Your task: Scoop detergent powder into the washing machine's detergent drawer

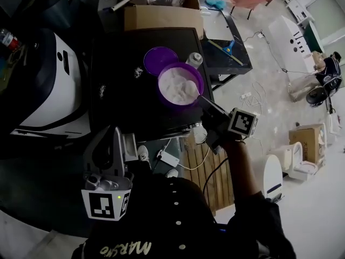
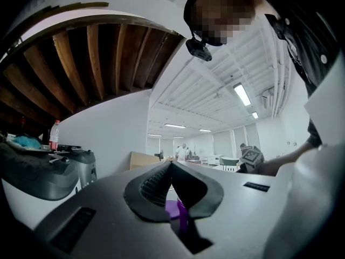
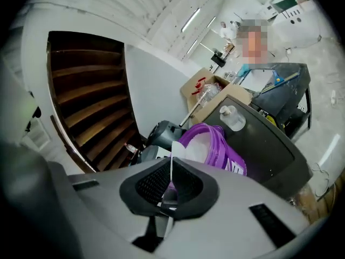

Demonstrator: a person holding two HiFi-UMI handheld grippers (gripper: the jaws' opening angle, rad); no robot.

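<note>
A purple tub (image 1: 168,93) of white detergent powder (image 1: 177,81) stands on a dark top, with its purple lid (image 1: 160,60) lying just behind it. My right gripper (image 1: 204,101) is at the tub's near right rim, shut on the thin handle of a white scoop (image 3: 171,172) whose bowl (image 1: 193,94) lies in the powder. In the right gripper view the tub (image 3: 214,144) is right ahead of the jaws. My left gripper (image 1: 107,140) hangs low at the left, away from the tub, its jaws together (image 2: 170,167) with nothing between them. A white washing machine (image 1: 49,93) stands to the left.
A small clear bottle (image 1: 194,59) stands beside the lid. A cardboard box (image 1: 161,16) sits behind the dark top (image 1: 116,85). A black table (image 1: 229,55) is at the back right. A wooden pallet (image 1: 207,171), cables and white appliances (image 1: 294,36) are on the floor to the right.
</note>
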